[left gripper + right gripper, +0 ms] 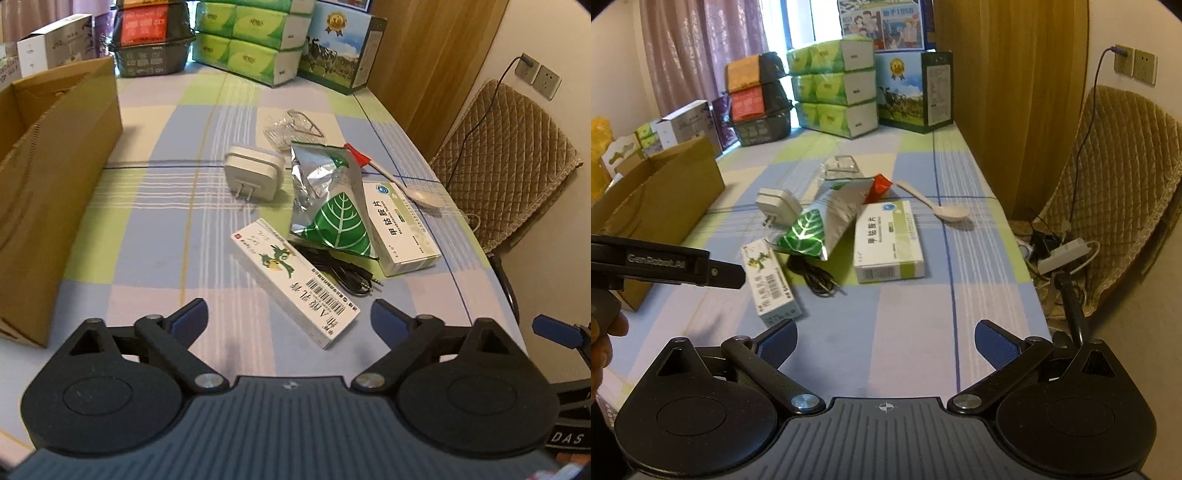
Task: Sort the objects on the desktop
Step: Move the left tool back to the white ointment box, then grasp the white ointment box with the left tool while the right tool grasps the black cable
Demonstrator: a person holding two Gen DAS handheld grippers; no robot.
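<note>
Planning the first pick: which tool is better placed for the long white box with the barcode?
Left, probably. The left tool hangs open right at the long box; the right tool faces bare cloth beside it.

Pastel plaid tablecloth [155, 229]; silver, green-leafed pouch [328, 206].

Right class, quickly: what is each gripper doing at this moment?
Left gripper: open, holding nothing, above the table.
Right gripper: open, holding nothing.
</note>
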